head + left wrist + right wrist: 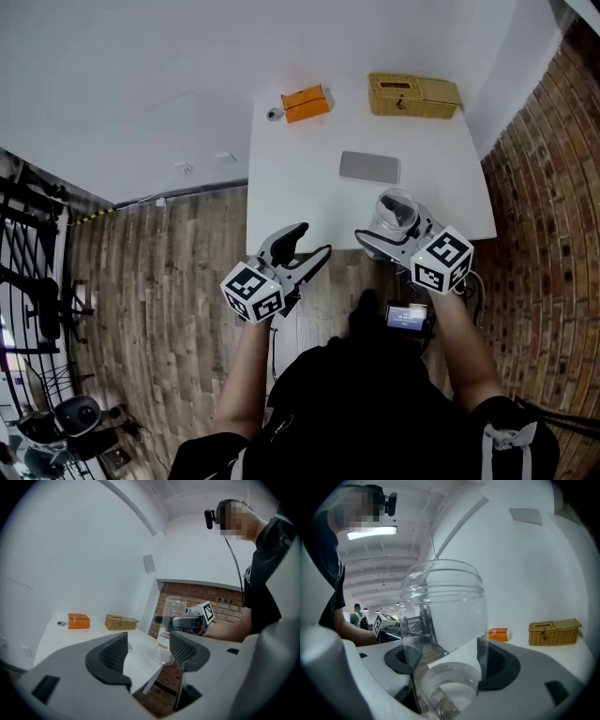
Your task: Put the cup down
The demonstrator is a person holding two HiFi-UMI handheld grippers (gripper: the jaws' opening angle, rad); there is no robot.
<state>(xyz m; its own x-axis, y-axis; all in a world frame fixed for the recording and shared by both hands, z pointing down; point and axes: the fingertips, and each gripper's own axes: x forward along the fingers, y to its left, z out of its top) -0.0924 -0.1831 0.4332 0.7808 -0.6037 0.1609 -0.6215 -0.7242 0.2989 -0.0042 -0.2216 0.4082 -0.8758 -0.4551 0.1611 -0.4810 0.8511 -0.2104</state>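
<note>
A clear plastic cup [396,208] with a white label stands upright between the jaws of my right gripper [392,228], which is shut on it over the front edge of the white table [309,187]. In the right gripper view the cup [443,634] fills the space between the dark pads [497,665] of the right gripper [445,663]. The left gripper view shows the cup [171,625] beside the table's near corner. I cannot tell whether its bottom touches the tabletop. My left gripper [314,240] is open and empty, left of the cup; between its jaws [147,644] is nothing.
At the table's far side lie an orange box [306,102], a wicker box [413,95] and a small round object [274,113]. A flat grey slab [369,167] lies mid-table. A brick wall [553,187] runs on the right, and wooden floor [159,272] spreads to the left.
</note>
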